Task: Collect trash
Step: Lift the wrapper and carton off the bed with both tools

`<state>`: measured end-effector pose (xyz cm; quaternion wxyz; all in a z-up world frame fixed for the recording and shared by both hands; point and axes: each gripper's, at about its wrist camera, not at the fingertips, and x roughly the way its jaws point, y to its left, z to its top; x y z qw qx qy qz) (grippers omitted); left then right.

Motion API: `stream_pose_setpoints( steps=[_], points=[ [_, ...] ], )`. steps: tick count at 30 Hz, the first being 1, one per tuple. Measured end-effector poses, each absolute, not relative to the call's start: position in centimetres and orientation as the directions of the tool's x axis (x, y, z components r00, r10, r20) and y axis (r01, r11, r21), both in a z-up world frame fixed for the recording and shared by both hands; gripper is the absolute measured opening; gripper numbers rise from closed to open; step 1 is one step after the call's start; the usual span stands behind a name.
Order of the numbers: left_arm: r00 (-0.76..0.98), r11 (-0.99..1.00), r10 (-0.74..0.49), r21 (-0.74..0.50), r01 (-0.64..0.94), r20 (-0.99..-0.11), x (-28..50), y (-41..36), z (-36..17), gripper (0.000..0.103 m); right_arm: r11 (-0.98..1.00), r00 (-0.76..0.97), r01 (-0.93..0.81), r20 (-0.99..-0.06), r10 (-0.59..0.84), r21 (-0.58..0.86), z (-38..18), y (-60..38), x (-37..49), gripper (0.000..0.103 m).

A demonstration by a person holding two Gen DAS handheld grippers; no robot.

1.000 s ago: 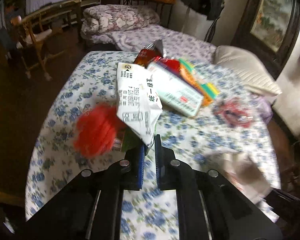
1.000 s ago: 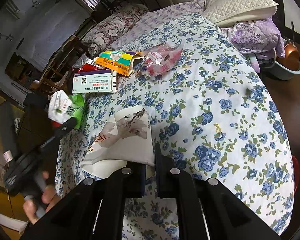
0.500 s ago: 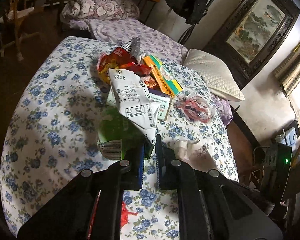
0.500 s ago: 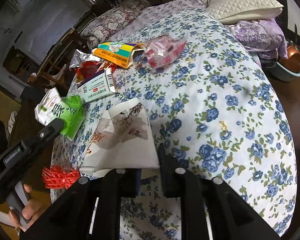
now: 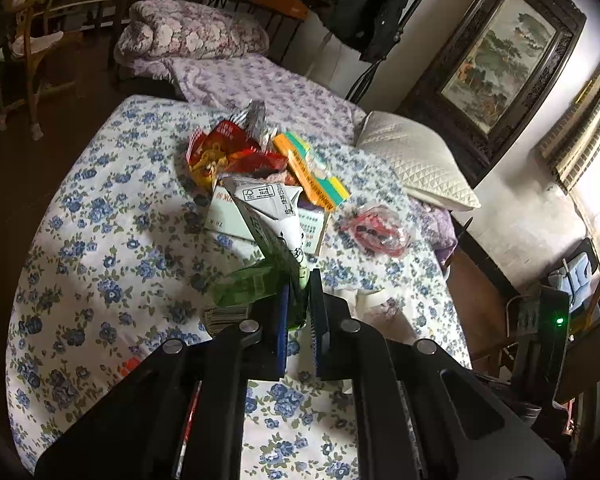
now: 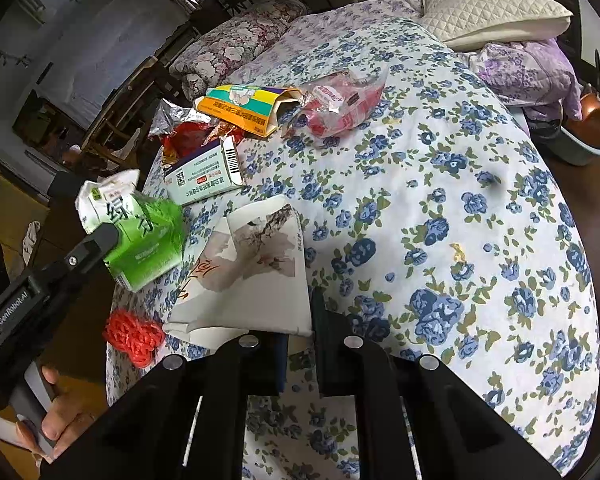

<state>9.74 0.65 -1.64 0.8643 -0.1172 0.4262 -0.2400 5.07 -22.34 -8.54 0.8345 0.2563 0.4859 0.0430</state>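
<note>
My left gripper (image 5: 299,304) is shut on a green and white drink carton (image 5: 270,232), held above the flowered tablecloth (image 5: 100,220). The carton also shows in the right wrist view (image 6: 136,228), at the left. My right gripper (image 6: 300,320) is shut on a white paper packet with an ink painting (image 6: 252,276), held low over the cloth. On the table lie a pale green medicine box (image 6: 202,170), an orange and yellow box (image 6: 244,106), a red foil wrapper (image 5: 224,152) and a clear bag with red contents (image 6: 340,106).
A red knotted ornament (image 6: 134,332) lies at the table's near left edge. A white pillow (image 5: 416,164) and folded quilt (image 5: 192,36) lie on a bed behind the table. A wooden chair (image 5: 32,52) stands far left. A basin (image 6: 588,140) sits on the floor.
The left gripper has risen and swung over the table with the carton, which has turned edge-on. The right gripper stayed shut on the paper packet, nearly still.
</note>
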Motion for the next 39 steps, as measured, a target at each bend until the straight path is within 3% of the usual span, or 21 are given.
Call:
stream_pose_setpoints(
  steps=[10,13,14,24,39],
  points=[
    [0.508,0.859,-0.513,-0.416,0.300,-0.692,11.1,0.2,-2.2,0.026,0.869,0.509,0.183,-0.801,0.316,0.459,-8.8,-22.1,5.4,0.016],
    [0.517,0.858,-0.514,-0.415,0.303,-0.684,11.0,0.2,-2.1,0.019,0.869,0.504,0.175,-0.800,0.324,0.463,-8.9,-21.9,5.4,0.014],
    [0.525,0.860,-0.510,-0.406,0.310,-0.681,10.7,0.1,-1.9,0.010,0.869,0.505,0.175,-0.800,0.325,0.463,-8.9,-21.9,5.4,0.014],
    [0.562,0.858,-0.510,-0.424,0.289,-0.651,9.6,1.4,-1.0,0.010,0.869,0.534,0.156,-0.780,0.326,0.470,-8.3,-21.9,5.2,0.009],
    [0.583,0.845,-0.533,-0.429,0.320,-0.613,8.1,1.1,0.5,0.010,0.921,0.625,0.137,-0.753,0.204,0.364,-5.7,-21.2,4.2,0.007]
  ],
)
